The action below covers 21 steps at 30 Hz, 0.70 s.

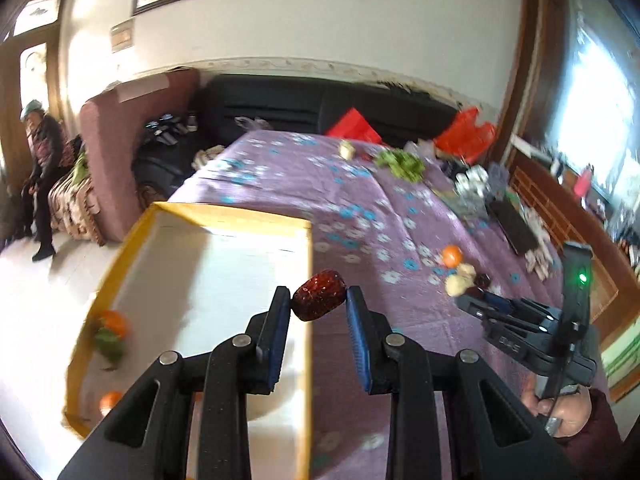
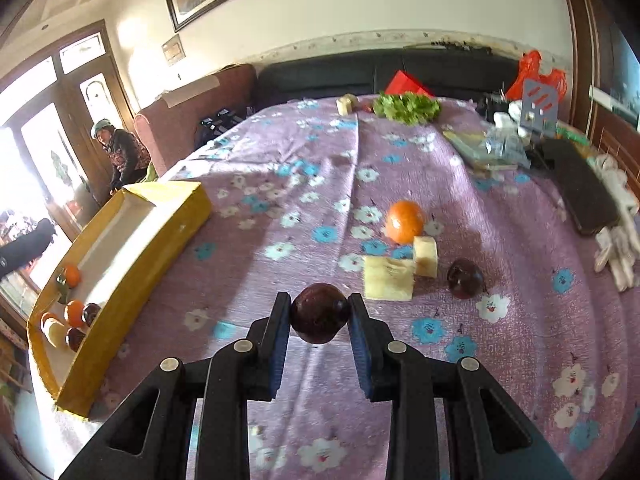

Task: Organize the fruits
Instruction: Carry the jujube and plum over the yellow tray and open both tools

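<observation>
My left gripper is shut on a red jujube and holds it over the right edge of the yellow box. The box holds oranges and other fruit at its near end; in the right wrist view the box stands at the left. My right gripper is shut on a dark red plum just above the purple flowered cloth. On the cloth lie an orange, two pale fruit chunks and another dark plum.
Green lettuce, a red bag, a black case, white gloves and clutter sit at the far and right side of the table. A black sofa is behind. A person sits at the left.
</observation>
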Tool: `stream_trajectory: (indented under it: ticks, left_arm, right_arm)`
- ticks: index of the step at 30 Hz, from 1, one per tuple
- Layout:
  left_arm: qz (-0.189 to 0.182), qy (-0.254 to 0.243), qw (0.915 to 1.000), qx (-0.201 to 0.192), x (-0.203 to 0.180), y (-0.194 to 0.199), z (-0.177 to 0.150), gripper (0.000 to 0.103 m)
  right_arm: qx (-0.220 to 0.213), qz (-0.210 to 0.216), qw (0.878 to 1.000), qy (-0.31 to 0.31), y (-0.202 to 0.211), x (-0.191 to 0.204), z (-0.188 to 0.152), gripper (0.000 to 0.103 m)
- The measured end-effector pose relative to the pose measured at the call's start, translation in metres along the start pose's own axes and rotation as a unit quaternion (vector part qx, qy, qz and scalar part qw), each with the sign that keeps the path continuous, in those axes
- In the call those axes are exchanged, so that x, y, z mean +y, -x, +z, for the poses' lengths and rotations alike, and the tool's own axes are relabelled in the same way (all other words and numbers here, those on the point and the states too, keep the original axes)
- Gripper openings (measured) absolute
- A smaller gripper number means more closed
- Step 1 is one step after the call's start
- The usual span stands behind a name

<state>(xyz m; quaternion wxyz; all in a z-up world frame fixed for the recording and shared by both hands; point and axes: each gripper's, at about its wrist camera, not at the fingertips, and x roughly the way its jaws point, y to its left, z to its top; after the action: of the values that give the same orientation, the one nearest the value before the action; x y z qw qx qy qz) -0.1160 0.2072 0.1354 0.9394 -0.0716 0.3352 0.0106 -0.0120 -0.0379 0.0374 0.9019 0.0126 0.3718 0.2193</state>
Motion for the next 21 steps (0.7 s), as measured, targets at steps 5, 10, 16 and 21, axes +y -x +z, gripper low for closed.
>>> stream_trajectory:
  ticks: [5, 10, 16, 21]
  left_arm:
    - [0.048, 0.008, 0.9988, 0.001, 0.053, 0.006, 0.01, 0.028]
    - [0.068, 0.026, 0.997, 0.026, 0.101, -0.016, 0.019, 0.028]
    - [0.078, 0.073, 0.9908, 0.083, 0.148, -0.062, 0.006, 0.028]
    - [0.071, 0.103, 0.9868, 0.103, 0.162, -0.075, -0.005, 0.028]
  right_arm:
    - [0.001, 0.051, 0.999, 0.014, 0.022, 0.051, 0.02, 0.032]
    - [0.019, 0.099, 0.993, 0.058, 0.015, 0.126, 0.047, 0.032]
    - [0.084, 0.123, 0.984, 0.099, -0.043, 0.199, 0.045, 0.032]
    - [0.125, 0.11, 0.98, 0.112, -0.088, 0.224, 0.03, 0.032]
